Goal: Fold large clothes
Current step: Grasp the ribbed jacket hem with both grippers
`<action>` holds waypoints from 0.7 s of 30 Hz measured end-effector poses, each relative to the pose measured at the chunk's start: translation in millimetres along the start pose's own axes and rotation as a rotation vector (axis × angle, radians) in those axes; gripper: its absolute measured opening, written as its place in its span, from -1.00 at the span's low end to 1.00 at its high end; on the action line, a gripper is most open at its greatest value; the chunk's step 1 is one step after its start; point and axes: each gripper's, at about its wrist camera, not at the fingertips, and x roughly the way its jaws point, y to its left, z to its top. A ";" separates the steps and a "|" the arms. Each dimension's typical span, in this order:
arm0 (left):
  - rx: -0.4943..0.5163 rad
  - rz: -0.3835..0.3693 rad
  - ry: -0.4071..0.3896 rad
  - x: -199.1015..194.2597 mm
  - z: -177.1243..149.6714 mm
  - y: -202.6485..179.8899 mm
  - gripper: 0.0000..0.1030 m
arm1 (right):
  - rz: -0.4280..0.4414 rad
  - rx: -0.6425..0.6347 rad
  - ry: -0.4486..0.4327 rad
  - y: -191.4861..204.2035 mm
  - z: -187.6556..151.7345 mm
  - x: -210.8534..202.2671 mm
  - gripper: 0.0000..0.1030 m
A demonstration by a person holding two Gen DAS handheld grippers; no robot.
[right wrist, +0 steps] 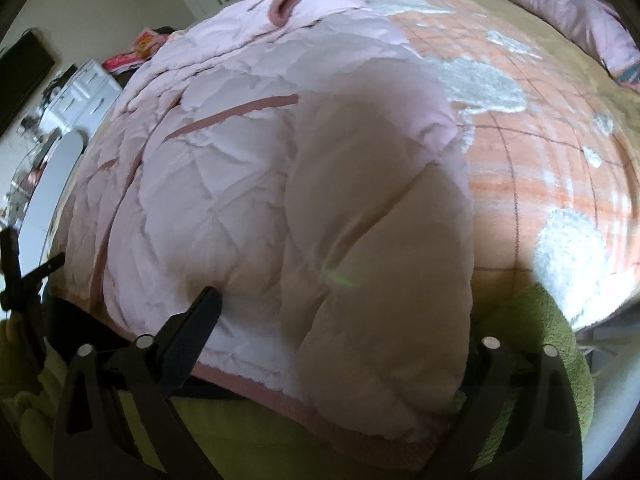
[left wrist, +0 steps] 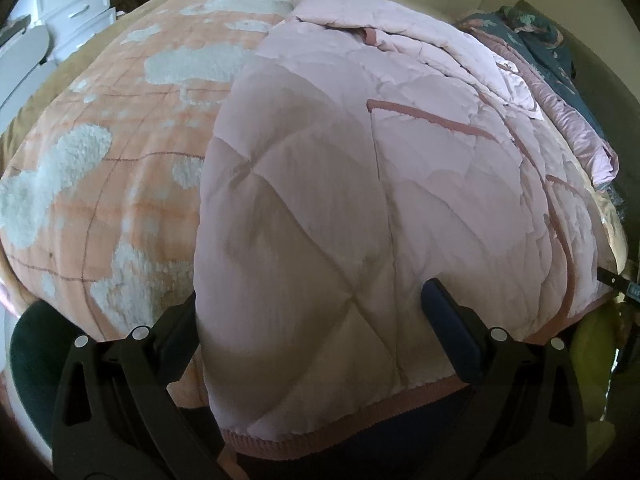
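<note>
A pale pink quilted jacket [left wrist: 400, 160] with darker pink trim lies spread on the bed, its hem at the near edge. My left gripper [left wrist: 312, 292] stands wide over the hem, with a puffy folded part of the jacket filling the gap. The fold hides its left finger, and its right finger [left wrist: 444, 312] rests on the fabric. In the right wrist view the jacket [right wrist: 240, 160] bulges up between the fingers of my right gripper [right wrist: 340, 308], which is also wide. Its left finger [right wrist: 200, 316] lies on the quilting; the bulge hides the right one.
Under the jacket lies a peach bedspread [left wrist: 120, 140] with fluffy white patches. White drawers [left wrist: 76, 4] stand beyond the bed. A heap of pink and dark blue bedding [left wrist: 560, 60] lies along the bed's other side. Green fleece fabric [right wrist: 532, 320] sits at the near edge.
</note>
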 end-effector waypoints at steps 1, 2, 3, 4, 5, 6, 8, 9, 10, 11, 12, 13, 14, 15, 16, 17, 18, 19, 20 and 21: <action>-0.002 -0.002 0.000 0.3 -0.2 0.3 0.82 | 0.010 -0.004 -0.003 0.6 -0.3 -0.4 0.67; -0.004 -0.004 -0.002 0.4 -0.3 0.5 0.82 | 0.028 -0.004 -0.012 0.1 -1.0 -2.8 0.47; -0.011 -0.009 -0.008 0.4 -0.6 1.5 0.82 | 0.041 0.002 -0.021 -1.1 -1.3 -4.7 0.34; -0.014 -0.011 -0.011 1.1 -0.7 1.7 0.82 | 0.065 0.013 -0.037 -3.2 -1.5 -8.3 0.07; -0.020 -0.017 -0.014 2.1 -1.1 2.9 0.82 | 0.087 0.028 -0.061 -5.3 -1.4 -13.5 -0.20; -0.025 -0.020 -0.016 2.2 -1.4 3.2 0.82 | 0.108 0.042 -0.089 -6.9 -0.5 -20.0 -0.31; -0.030 -0.023 -0.019 2.0 -1.2 3.8 0.82 | 0.148 0.053 -0.138 -6.4 2.5 -31.2 -0.49; -0.030 -0.022 -0.017 1.9 -1.2 3.7 0.82 | 0.165 0.049 -0.163 -4.8 5.0 -36.6 -0.50; -0.029 -0.021 -0.014 1.7 -1.3 3.2 0.82 | 0.182 0.043 -0.189 -2.3 9.1 -41.5 -0.50; -0.028 -0.020 -0.008 1.6 -0.8 2.8 0.82 | 0.198 0.040 -0.209 0.7 13.4 -45.6 -0.50; -0.030 -0.021 -0.005 1.0 -0.3 2.6 0.82 | 0.210 0.036 -0.224 3.0 17.6 -48.5 -0.50; -0.031 -0.025 -0.002 0.7 0.1 2.4 0.82 | 0.220 0.021 -0.245 7.8 23.6 -52.4 -0.50; -0.026 -0.028 0.000 -0.1 0.7 1.2 0.82 | 0.225 0.013 -0.254 10.1 27.3 -54.7 -0.50; -0.023 -0.031 -0.007 -2.2 1.3 0.0 0.77 | 0.232 0.009 -0.261 12.3 32.2 -56.1 -0.50; -0.020 -0.035 -0.017 -4.6 2.2 -1.1 0.55 | 0.236 0.008 -0.265 13.3 36.0 -57.4 -0.50; -0.005 -0.023 -0.029 -9.1 2.4 -4.4 0.33 | 0.237 0.009 -0.268 14.3 40.9 -57.8 -0.50; 0.008 -0.014 -0.037 -12.1 2.3 -7.0 0.21 | 0.240 0.012 -0.264 15.3 45.2 -56.3 -0.50; 0.020 -0.011 -0.048 -15.8 1.7 -8.8 -0.23 | 0.242 0.008 -0.252 15.5 46.9 -53.6 -0.50; 0.021 -0.035 -0.054 -18.5 1.1 -9.0 -0.47 | 0.234 0.005 -0.242 16.4 48.9 -51.0 -0.48; 0.014 -0.062 -0.062 -21.9 0.3 -8.9 -0.48 | 0.232 0.007 -0.232 14.4 48.4 -48.0 -0.43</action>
